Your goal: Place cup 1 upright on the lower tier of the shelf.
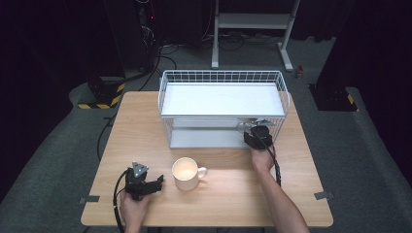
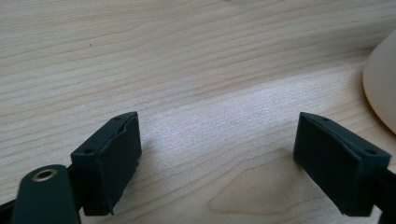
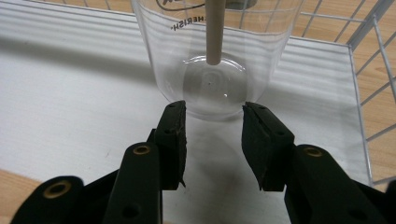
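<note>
- High view: left gripper (image 1: pixel 159 181) low on the wooden table (image 1: pixel 233 196) at 7 o'clock, held in a hand, tips toward the cream mug (image 1: pixel 185 173).
- Mug upright at table centre, handle toward 3 o'clock, just beside the left gripper's tips but not touching.
- White wire rack (image 1: pixel 223 73) at 12 o'clock of the mug, with two shelves; top shelf (image 1: pixel 221 99) bare.
- Right gripper (image 1: pixel 250 128) pushed into the lower shelf (image 1: pixel 204 138) at its 3 o'clock end, the top shelf's front wire crossing above it.
- Left gripper view: left gripper (image 2: pixel 217 122) released, jaws wide apart over bare table (image 2: pixel 187 56); mug (image 2: pixel 384 88) curving in at 3 o'clock, outside the jaws.
- Right gripper view: right gripper (image 3: pixel 212 108) clenched on the foot of a clear cup (image 3: pixel 264 46), one tip at either side.
- Cup upright on the white shelf board (image 3: pixel 70 93), printed letters on its wall, a beige stick (image 3: pixel 215 32) standing inside down to its bottom.
- Rack's wire wall (image 3: pixel 369 70) near at 3 o'clock of the cup.
</note>
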